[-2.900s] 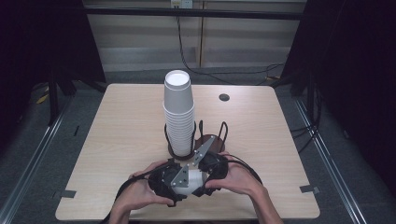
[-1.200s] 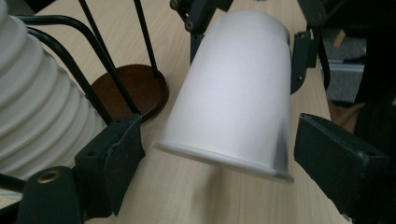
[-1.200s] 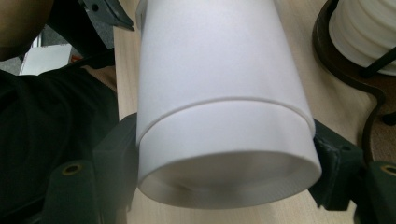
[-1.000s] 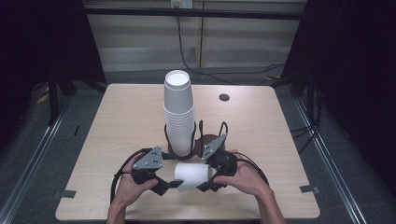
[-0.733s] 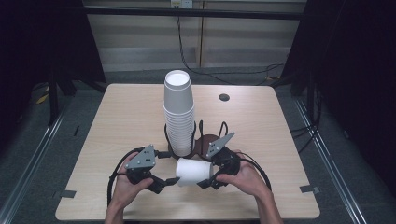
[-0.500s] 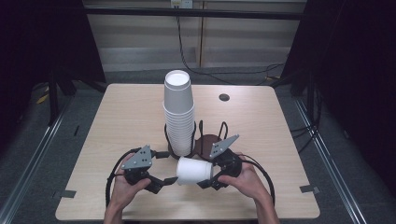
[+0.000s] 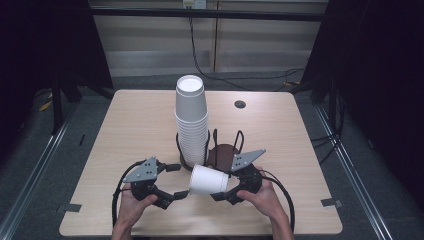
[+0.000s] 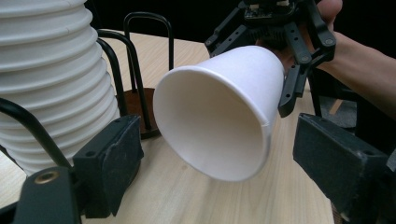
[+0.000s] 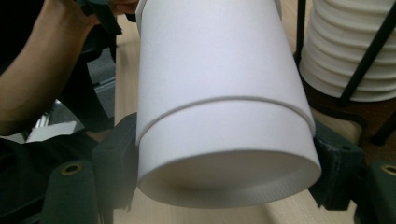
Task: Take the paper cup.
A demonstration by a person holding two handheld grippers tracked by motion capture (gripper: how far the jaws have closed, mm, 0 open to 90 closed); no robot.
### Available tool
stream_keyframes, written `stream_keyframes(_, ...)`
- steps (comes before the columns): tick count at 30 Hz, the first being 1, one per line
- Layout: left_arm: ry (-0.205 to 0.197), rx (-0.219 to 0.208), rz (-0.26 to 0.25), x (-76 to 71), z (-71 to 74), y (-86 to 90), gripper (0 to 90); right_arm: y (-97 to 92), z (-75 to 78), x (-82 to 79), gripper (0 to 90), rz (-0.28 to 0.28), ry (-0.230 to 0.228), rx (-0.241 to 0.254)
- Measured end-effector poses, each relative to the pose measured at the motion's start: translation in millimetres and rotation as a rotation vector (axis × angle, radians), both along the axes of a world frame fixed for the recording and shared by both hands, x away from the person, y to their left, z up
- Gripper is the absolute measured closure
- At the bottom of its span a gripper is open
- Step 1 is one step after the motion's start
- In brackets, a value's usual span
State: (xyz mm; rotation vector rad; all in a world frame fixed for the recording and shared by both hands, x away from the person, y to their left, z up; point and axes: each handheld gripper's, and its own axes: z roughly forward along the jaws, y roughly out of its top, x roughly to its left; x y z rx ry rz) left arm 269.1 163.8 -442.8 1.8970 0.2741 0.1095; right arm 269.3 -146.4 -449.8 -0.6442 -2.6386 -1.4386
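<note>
No readable text, label, brand or number anywhere (the white paper cup [image 8: 219, 109] and stacked cups [image 7: 192, 120] are blank).

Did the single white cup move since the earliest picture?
Yes. The single cup, gripped by the right gripper, has come out from between the hands and now lies sideways, below the cup stack.

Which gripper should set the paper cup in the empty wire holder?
Right: the right gripper clamps the paper cup beside the wire holder; the left gripper is open and empty.
</note>
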Motion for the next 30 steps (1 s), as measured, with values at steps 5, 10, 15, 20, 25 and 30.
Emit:
stream_keyframes(5, -0.001, -0.003, -0.001, -2.4, -0.3, -2.4, 15.7, -2.9, -1.6, -2.2, 24.2, 0.021, -0.011, 0.071)
stream_keyframes(10, -0.016, -0.025, 0.003, -4.4, -1.0, -1.6, 15.6, -8.4, -6.0, -3.0, 24.1, 0.008, -0.019, 0.121)
stream_keyframes(15, -0.011, -0.028, 0.005, -4.2, -6.8, -2.3, 15.6, -9.6, -9.3, -4.5, 24.0, -0.007, -0.044, 0.164)
stream_keyframes(20, 0.005, -0.026, -0.005, -3.8, -11.1, -5.9, 15.6, -8.4, -13.9, -5.4, 24.0, -0.020, -0.060, 0.191)
stream_keyframes(25, -0.011, -0.055, -0.011, -5.7, -11.8, -7.6, 15.6, -7.2, -16.9, -5.9, 23.9, -0.011, -0.066, 0.235)
stream_keyframes(30, -0.001, -0.084, -0.025, -2.9, -14.3, -10.6, 15.5, -4.8, -17.2, -6.7, 24.0, 0.006, -0.070, 0.254)
